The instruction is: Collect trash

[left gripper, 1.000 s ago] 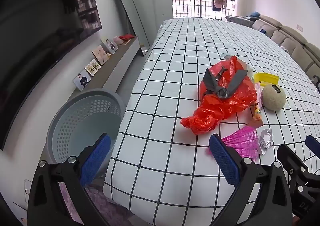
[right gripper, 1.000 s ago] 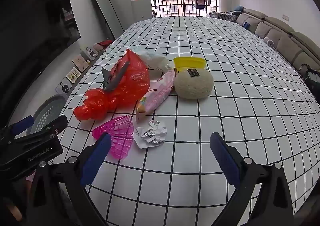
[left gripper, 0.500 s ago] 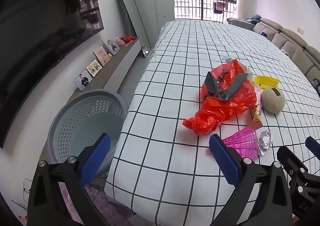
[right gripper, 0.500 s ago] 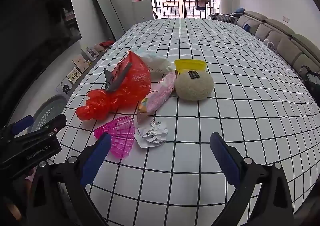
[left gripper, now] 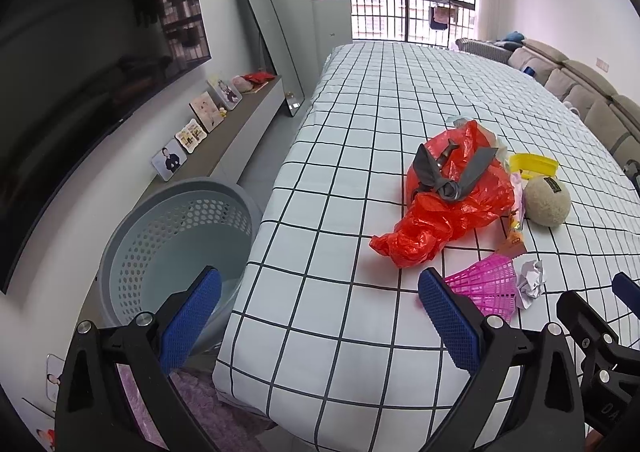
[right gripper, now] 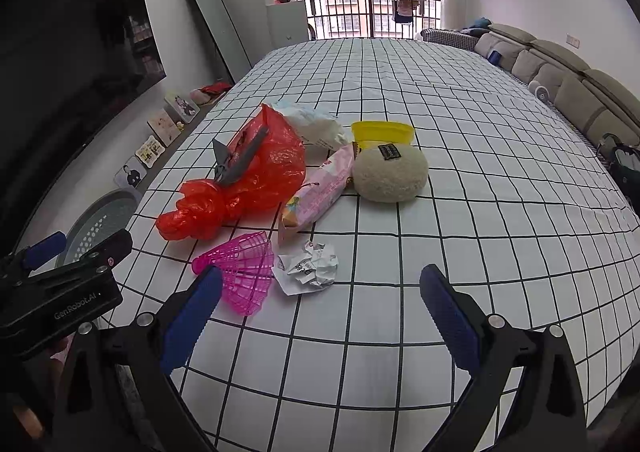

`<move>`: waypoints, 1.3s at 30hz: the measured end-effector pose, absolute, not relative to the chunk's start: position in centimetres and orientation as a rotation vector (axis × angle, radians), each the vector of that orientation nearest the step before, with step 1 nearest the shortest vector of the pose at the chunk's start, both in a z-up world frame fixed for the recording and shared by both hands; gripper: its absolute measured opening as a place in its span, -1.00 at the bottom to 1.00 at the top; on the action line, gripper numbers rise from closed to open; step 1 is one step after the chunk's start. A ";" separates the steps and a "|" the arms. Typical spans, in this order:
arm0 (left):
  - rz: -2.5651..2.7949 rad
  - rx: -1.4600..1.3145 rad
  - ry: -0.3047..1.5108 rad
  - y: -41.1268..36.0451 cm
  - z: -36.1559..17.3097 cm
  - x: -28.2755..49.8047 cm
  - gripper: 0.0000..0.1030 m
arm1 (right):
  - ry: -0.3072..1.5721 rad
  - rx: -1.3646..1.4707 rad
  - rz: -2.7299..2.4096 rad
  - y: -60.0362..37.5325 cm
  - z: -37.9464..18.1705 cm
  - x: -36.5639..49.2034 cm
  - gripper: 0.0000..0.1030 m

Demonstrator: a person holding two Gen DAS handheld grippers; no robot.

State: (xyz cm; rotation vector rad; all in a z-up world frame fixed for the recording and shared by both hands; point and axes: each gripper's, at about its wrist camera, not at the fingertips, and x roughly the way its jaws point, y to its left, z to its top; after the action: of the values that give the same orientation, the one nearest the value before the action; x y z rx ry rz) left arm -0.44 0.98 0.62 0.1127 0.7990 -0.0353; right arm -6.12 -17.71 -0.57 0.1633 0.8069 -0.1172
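Observation:
Trash lies in a pile on the checked cloth: a red plastic bag [right gripper: 248, 180] with a grey strip on it, a pink snack wrapper [right gripper: 320, 192], a pink shuttlecock [right gripper: 244, 266], a crumpled paper ball [right gripper: 310, 264], a white bag [right gripper: 316, 124], a yellow tub [right gripper: 382, 131] and a beige round pouch [right gripper: 390, 174]. The red bag [left gripper: 452, 196] and shuttlecock [left gripper: 484, 284] also show in the left wrist view. A grey perforated basket [left gripper: 168, 248] stands on the floor left of the table. My left gripper [left gripper: 316, 316] is open and empty above the table's corner. My right gripper [right gripper: 320, 312] is open and empty, just short of the paper ball.
The table [right gripper: 480, 212] stretches far back toward a barred window. A low shelf with photo frames [left gripper: 200, 124] and a dark TV [left gripper: 80, 72] line the left wall. A sofa [right gripper: 560, 84] runs along the right. A purple rug [left gripper: 208, 408] lies below the table edge.
Both grippers have drawn back slightly, so the trash pile sits a little farther away in both views. Nothing on the table has moved.

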 end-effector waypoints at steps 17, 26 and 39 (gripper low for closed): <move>-0.022 0.105 0.782 1.4 1.1 -1.2 0.88 | 0.804 0.162 -0.114 -17.7 -0.5 -6.3 0.83; -0.017 0.107 0.779 1.6 1.5 -1.4 0.88 | 0.802 0.164 -0.112 -17.9 -0.5 -6.3 0.83; -0.016 0.111 0.781 1.6 1.5 -1.4 0.88 | 0.800 0.166 -0.113 -18.0 -0.5 -6.2 0.84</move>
State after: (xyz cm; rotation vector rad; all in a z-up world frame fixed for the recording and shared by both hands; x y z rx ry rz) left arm -1.36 1.62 1.52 0.1114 0.7805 -0.0158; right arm -6.24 -18.00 -0.47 0.1659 0.8003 -0.1131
